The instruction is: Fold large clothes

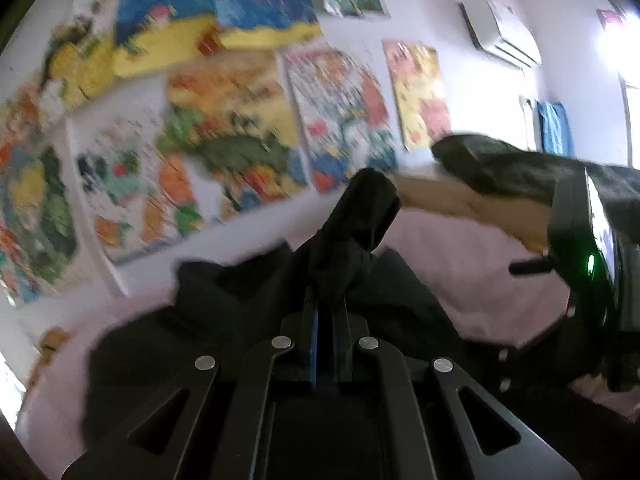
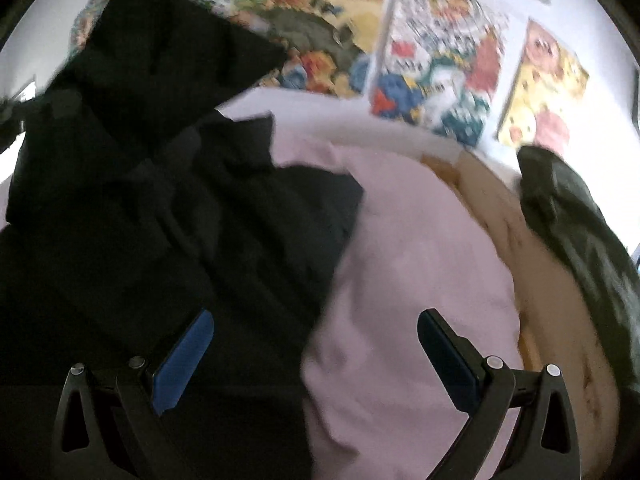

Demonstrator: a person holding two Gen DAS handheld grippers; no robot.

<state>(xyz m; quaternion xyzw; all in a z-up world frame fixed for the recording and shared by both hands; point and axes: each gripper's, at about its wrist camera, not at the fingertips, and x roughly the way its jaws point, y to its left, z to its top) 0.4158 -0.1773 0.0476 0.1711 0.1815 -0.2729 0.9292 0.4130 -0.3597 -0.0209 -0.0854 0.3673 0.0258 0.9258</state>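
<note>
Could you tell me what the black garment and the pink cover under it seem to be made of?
The black garment, pinched in the left gripper, looks like soft, matte woven or knit cloth: it bunches and drapes without shine. The pink cover seems a soft, matte bedding fabric, with gentle rumples; blur leaves the weave unclear.

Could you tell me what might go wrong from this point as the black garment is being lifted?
The left gripper pinches only a small bunched fold of the black garment, so the cloth could slip from its shut jaws. The right gripper is open and holds nothing, leaving the garment hanging unevenly; the fold may come out crooked. The dark green garment lies close by on the pink sheet and could get dragged along.
</note>
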